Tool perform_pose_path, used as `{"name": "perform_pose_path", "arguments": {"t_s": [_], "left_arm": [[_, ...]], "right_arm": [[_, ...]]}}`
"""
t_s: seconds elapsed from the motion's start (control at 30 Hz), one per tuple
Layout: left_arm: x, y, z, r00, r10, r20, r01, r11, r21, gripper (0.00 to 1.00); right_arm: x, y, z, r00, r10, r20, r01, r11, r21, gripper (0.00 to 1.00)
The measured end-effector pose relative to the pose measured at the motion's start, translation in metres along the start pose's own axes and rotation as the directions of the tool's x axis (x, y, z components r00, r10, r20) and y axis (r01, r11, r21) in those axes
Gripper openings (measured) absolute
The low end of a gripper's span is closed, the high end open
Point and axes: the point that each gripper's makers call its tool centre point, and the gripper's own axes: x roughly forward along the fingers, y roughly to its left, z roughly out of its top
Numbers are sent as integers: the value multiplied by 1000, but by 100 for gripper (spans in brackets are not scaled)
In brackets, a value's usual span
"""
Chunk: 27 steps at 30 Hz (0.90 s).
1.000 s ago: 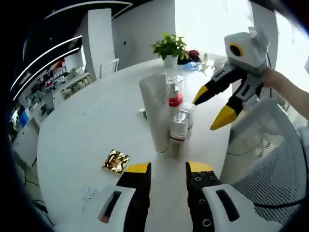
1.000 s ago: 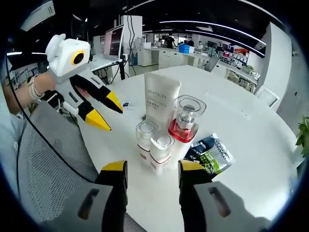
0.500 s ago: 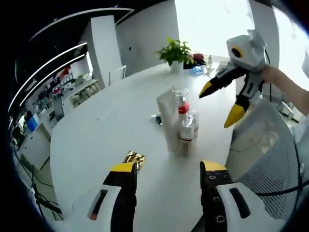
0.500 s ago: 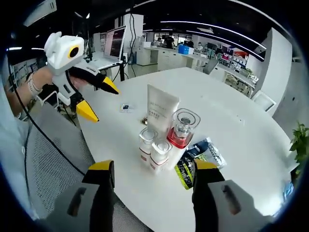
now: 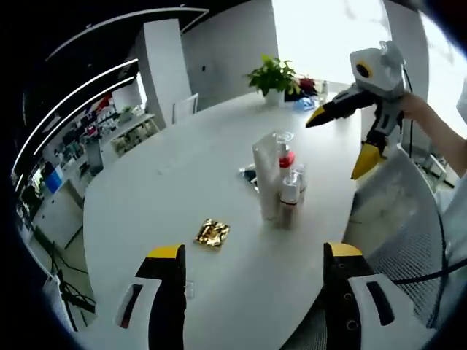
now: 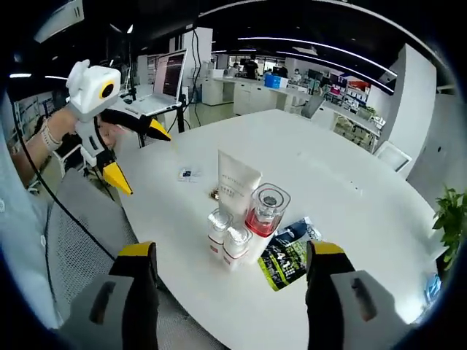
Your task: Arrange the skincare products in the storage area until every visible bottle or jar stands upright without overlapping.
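Now farther back, tongs (image 5: 254, 255) wider (bottles (image 6: 235, 235) upright)

Two views facing across the round table (image 5: 146, 197) from opposite sides, both sharing the bottle cluster (image 6: 241, 226)

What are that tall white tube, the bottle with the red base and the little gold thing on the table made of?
The tube looks like matte white plastic. The bottle with the red base seems clear glass or hard plastic, see-through on top. The gold packet looks like crinkled foil, shiny with creases.
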Motion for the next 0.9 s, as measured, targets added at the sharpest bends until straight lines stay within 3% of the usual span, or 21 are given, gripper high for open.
{"name": "perform_pose_path", "arguments": {"t_s": [0.33,0.53,0.9], "left_arm": [[-7,7,-2,1000,12,1,-12,1000,-11,89],[-9,8,-4,1000,10,9,-10,1000,-15,96],[-5,8,-1,1000,10,24,-9,999,-40,97]], "right_arm": [[-4,-2,13,999,-7,47,8,1000,-12,99],[-3,-1,15,999,9,51,-8,1000,-29,99],[0,-5,11,999,4,45,-2,999,-33,100]]}}
